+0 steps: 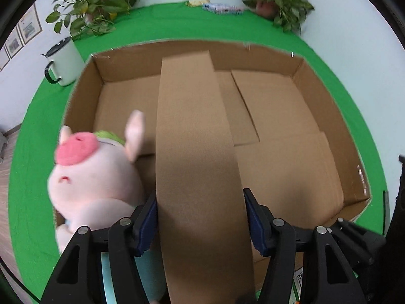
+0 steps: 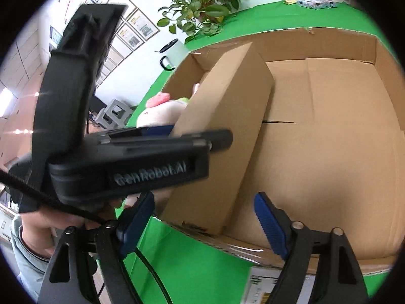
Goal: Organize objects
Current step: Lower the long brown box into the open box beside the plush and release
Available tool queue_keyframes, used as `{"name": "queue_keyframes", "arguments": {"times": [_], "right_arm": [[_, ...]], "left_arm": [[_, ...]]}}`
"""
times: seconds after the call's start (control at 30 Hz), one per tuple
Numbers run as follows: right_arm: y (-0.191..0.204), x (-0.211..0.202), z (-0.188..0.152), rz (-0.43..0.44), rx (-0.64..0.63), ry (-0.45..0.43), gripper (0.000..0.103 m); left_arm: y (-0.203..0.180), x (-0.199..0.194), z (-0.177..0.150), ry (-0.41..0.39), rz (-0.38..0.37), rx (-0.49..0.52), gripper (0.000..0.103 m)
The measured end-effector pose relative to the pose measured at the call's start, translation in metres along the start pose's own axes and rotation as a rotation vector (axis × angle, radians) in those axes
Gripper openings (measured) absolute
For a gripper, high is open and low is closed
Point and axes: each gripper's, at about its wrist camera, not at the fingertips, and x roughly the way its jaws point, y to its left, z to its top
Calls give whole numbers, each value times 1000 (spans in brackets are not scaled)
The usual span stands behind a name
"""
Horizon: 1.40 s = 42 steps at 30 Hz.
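Observation:
A large open cardboard box [image 1: 316, 86] sits on the green cloth. My left gripper [image 1: 200, 215] is shut on a long narrow cardboard box [image 1: 192, 131] and holds it over the big box's near left part. A pink plush pig [image 1: 96, 177] leans inside the big box at its left wall, touching the left finger. In the right wrist view the narrow box [image 2: 227, 126] stands tilted in the big box [image 2: 329, 152], with the pig [image 2: 162, 109] behind it. My right gripper [image 2: 205, 223] is open and empty above the near wall.
A white mug [image 1: 64, 62] with a black handle stands left of the box. Two potted plants [image 1: 101, 5] stand at the back, with small packets [image 1: 222, 7] between them. A printed carton [image 2: 265, 286] lies on the cloth by the near wall.

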Motion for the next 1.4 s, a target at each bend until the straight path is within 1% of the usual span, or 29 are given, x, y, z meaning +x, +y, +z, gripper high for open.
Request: {"name": "queue_keyframes", "arguments": {"times": [0.03, 0.07, 0.13, 0.23, 0.33, 0.4, 0.53, 0.7, 0.8, 0.9, 0.93, 0.97, 1.07, 1.13, 1.2, 1.3, 1.4], "right_arm": [[-6, 2, -1, -6, 12, 10, 70], [-8, 6, 6, 16, 25, 17, 70], [-13, 6, 4, 55, 40, 23, 70], [-6, 4, -3, 53, 36, 22, 70], [-7, 5, 7, 24, 27, 32, 70], [-7, 10, 12, 0, 30, 41, 70], [-5, 11, 12, 39, 13, 41, 70], [-6, 16, 12, 94, -2, 48, 70], [-8, 18, 12, 101, 5, 54, 70], [-10, 15, 12, 88, 12, 52, 71], [-10, 15, 13, 79, 14, 52, 72], [-11, 14, 13, 72, 18, 51, 73], [-13, 6, 10, 58, 22, 61, 73], [-13, 2, 10, 46, 29, 62, 73], [-12, 2, 11, 38, 30, 54, 73], [-7, 3, 14, 24, 43, 48, 73], [5, 10, 16, 36, 50, 53, 73]], "left_arm": [[-1, 1, -1, -1, 3, 2, 58], [-3, 2, -2, -2, 6, 6, 58], [-4, 2, -3, -2, 10, 0, 58], [0, 0, -5, -5, -10, -25, 58], [11, -6, -7, 0, -74, -69, 55], [14, -9, -10, -3, -91, -80, 55], [21, -14, -15, -17, -116, -104, 54], [30, -19, -22, -24, -136, -164, 53], [32, -18, -21, -23, -136, -179, 54], [32, -20, -20, -24, -146, -192, 54], [31, -22, -19, -33, -154, -196, 54], [30, -28, -20, -46, -147, -191, 54], [27, -50, -23, -107, -71, -144, 54], [29, -74, -28, -176, -57, -119, 65], [37, -96, -34, -238, -44, -129, 69], [49, -119, -45, -308, -5, -129, 69], [62, -129, -56, -337, 25, -133, 69]]}}
